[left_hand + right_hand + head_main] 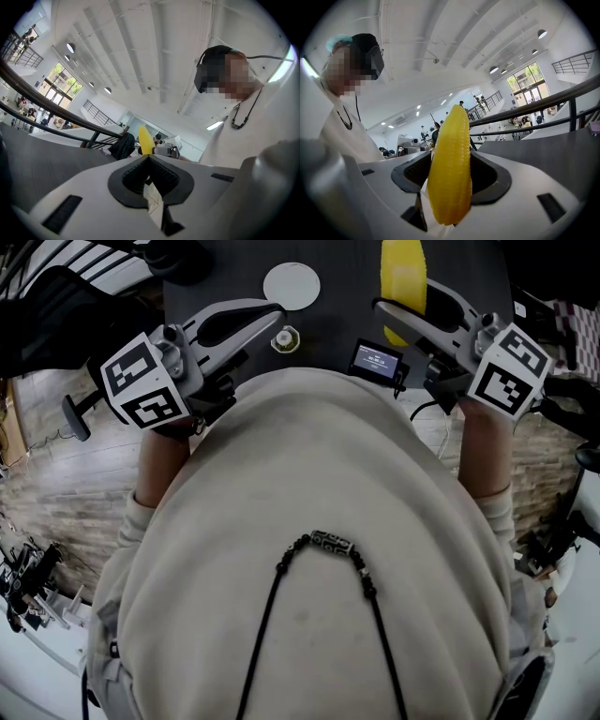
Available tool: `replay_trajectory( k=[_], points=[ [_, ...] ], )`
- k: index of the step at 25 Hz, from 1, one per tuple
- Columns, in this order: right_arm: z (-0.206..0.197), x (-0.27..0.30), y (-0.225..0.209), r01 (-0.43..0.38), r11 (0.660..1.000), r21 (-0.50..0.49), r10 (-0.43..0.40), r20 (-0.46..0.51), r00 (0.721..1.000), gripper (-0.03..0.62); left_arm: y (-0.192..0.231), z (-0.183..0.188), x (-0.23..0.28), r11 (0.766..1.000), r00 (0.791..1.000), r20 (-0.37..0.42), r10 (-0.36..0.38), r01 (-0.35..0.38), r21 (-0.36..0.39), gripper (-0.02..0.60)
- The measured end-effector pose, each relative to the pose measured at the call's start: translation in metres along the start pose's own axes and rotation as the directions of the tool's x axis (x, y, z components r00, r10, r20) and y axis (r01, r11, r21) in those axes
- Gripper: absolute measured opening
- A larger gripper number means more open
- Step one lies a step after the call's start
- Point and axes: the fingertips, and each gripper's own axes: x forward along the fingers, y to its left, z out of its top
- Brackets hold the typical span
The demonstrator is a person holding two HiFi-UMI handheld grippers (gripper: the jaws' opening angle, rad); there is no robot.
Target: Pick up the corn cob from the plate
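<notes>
At upper left, the left gripper [274,311] waits with its jaws pressed together on nothing. The white plate [292,285] at top centre lies bare. Right of it, the right gripper [405,310] clamps the corn cob [403,276], which is off the plate. The pick looks done, and the next move calls only for a steady hold.

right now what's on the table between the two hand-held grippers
In the head view, a small hex-shaped piece and a small screen sit between the left hand-held gripper and right hand-held gripper.

Head downward, others upward (cob [404,277] shared)
</notes>
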Motion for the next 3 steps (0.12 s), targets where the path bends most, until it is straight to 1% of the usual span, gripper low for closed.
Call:
replay_trajectory(
  k=[3],
  points=[
    [-0.0003,0.0006,-0.0002,-0.001,1.0,-0.001,0.001,-0.002,1.0,0.262,0.0,0.0001,0.0,1.0,1.0,0.001,0.0,0.0,0.001,0.002]
  ],
)
